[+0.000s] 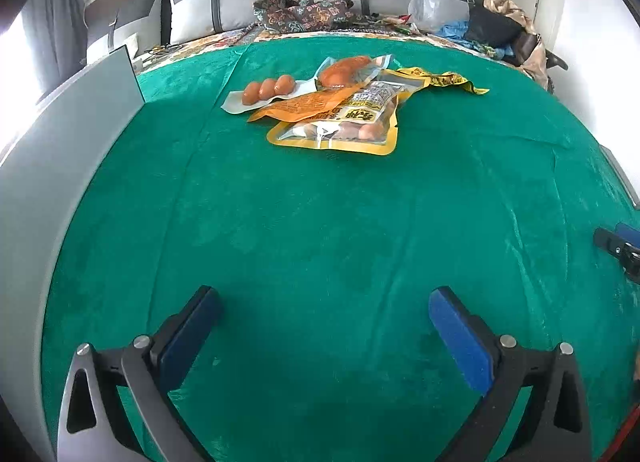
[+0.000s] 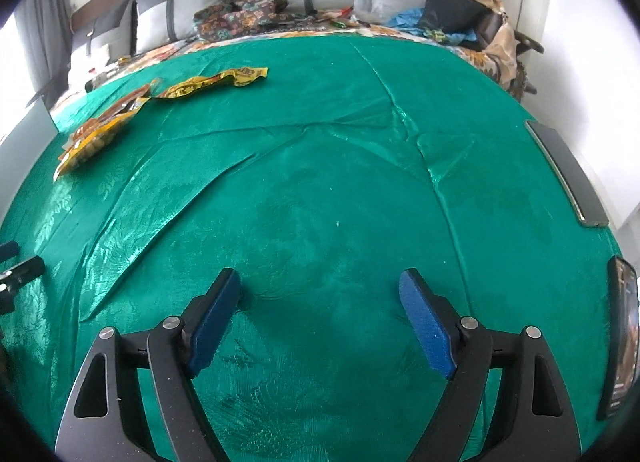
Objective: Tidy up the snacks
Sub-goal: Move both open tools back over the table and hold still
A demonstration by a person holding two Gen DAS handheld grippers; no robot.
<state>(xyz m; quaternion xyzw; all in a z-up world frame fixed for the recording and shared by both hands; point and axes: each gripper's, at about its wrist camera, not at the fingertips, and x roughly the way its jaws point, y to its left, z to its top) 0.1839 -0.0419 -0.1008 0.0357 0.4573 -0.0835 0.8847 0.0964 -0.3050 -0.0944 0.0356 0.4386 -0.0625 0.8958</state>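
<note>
A heap of snack packets lies on a green cloth point(image 1: 320, 230). Nearest the left camera is a yellow-bordered pouch point(image 1: 340, 130) with a clear window showing pale round pieces inside. An orange packet point(image 1: 304, 104) rests across its upper end. Behind that, a clear vacuum pack point(image 1: 348, 68) holds an orange-brown piece, and to its left a white-backed pack point(image 1: 266, 92) holds three round orange-brown pieces in a row. A crumpled yellow wrapper point(image 1: 444, 80) trails off to the right.

The left gripper point(image 1: 324, 302) hovers over bare cloth short of the heap, jaws spread wide and holding nothing. The right gripper point(image 2: 320, 286) is likewise wide apart and empty, well away from the snacks. A grey panel point(image 1: 72, 134) stands along the cloth's left edge.
</note>
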